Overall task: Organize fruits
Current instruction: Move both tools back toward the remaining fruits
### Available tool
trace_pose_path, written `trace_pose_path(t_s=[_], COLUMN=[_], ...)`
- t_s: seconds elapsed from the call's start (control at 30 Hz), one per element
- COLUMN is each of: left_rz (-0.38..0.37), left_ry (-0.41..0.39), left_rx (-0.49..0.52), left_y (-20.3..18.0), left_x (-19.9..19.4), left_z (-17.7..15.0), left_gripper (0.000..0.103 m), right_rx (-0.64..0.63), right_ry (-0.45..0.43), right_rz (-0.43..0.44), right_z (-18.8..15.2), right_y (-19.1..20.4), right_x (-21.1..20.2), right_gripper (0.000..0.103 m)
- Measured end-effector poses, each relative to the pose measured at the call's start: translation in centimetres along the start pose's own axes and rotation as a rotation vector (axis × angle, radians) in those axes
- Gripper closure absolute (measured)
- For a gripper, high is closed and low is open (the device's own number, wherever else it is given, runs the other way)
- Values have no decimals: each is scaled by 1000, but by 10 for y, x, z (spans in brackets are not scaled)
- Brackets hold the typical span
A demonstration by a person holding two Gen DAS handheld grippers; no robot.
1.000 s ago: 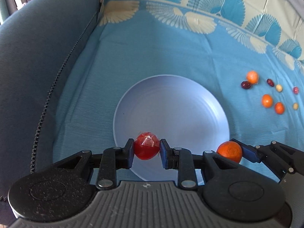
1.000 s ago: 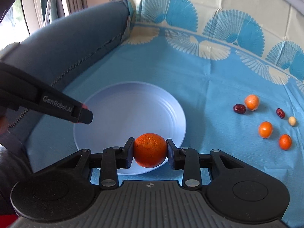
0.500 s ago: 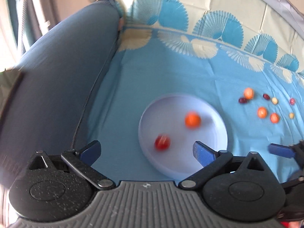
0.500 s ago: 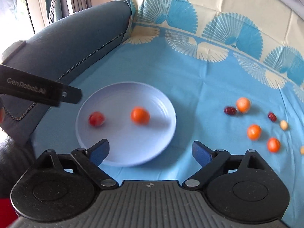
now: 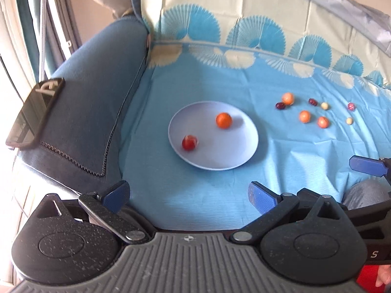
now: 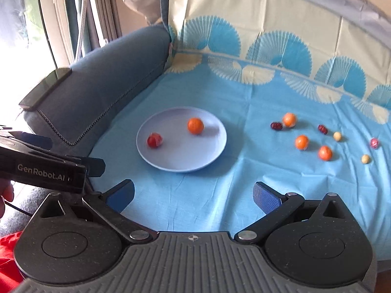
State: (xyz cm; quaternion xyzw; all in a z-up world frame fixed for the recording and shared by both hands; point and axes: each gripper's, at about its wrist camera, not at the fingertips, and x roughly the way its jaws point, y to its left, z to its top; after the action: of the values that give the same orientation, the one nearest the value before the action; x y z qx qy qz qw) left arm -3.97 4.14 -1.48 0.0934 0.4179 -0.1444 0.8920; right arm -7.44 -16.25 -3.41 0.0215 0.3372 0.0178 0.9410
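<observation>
Left gripper (image 5: 188, 194) fingers spread, empty, right gripper (image 6: 194, 194) likewise, both short of plate (image 6: 207, 156).

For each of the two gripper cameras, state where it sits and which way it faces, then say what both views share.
Left wrist: mounted behind the open left gripper, raised and facing forward-down at the plate; the right gripper's blue fingertip pokes in at right.
Right wrist: mounted behind the open right gripper, same heading from further right; the left gripper's black body enters at left.
Shared: the plate holding a red fruit and an orange fruit, the loose fruits on the blue cloth, and the phone on the sofa arm.
</observation>
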Motion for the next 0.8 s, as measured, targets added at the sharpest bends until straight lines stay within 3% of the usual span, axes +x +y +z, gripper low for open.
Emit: trace_pose_path(t_s=[0.47,0.8], left_rz=[4,11], left_ry=[-63,-59], left_rx=[-3,1], left_y=[-13,-11], left_x=[-37,-38], left_z=[-5,-6], left_gripper=[0,0], right_rx=[20,42], right_ry=[-116,-111], right_rz=[-19,-18], right_z=[-10,-14], right_y=[0,-2], right_x=[-43,-44], right_gripper=[1,1])
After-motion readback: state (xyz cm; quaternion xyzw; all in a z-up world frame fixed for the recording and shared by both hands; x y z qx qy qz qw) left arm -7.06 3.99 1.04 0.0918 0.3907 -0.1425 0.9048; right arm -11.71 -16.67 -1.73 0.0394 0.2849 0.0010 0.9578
